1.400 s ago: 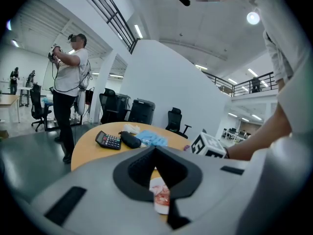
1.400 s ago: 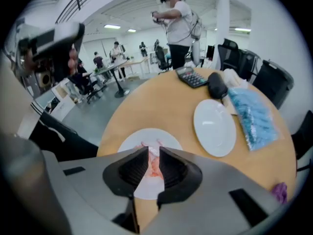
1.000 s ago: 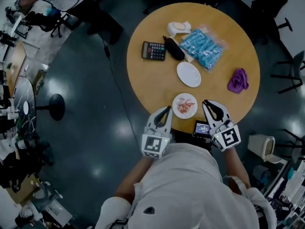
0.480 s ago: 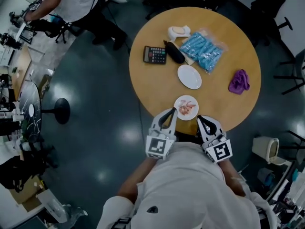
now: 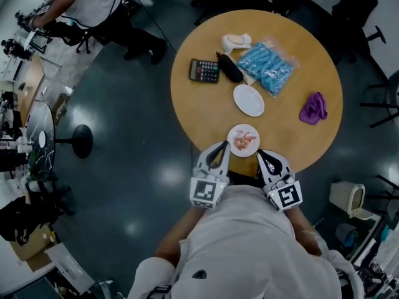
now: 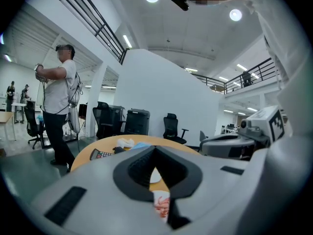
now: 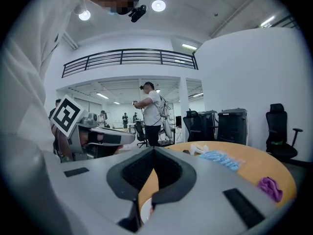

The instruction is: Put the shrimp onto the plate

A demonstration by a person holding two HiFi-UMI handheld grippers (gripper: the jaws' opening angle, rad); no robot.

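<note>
The person stands at the near edge of a round wooden table (image 5: 206,114) with both forearms bent and tucked against the torso. Each hand holds its gripper pointing forward across the table and dipping slightly. The marker cubes sit back by the chest.

The left gripper (image 5: 221,144) has its tips over the table's near rim, just left of a small white plate (image 5: 232,131). Its jaws are pressed together at the tips with nothing gripped. In its own view the closed tips (image 6: 155,151) leave only a narrow slit, and through it shows a strip of tabletop and the pink shrimp (image 6: 162,207).

The right gripper (image 5: 261,153) mirrors it, just right of the same plate and nearer the person. Its jaws (image 7: 154,151) are also fully closed and empty. The two grippers lie near each other, angled slightly inward, with the small plate between and just beyond their tips.

The shrimp (image 5: 244,140) lie on that small plate, untouched by either gripper. Farther out on the table is an empty white plate (image 5: 249,99). Beyond it are a calculator (image 5: 204,71), a dark pouch (image 5: 229,68), a bag of blue packets (image 5: 267,65) and a white object (image 5: 235,41). A purple cloth (image 5: 313,108) lies off to the right.
</note>
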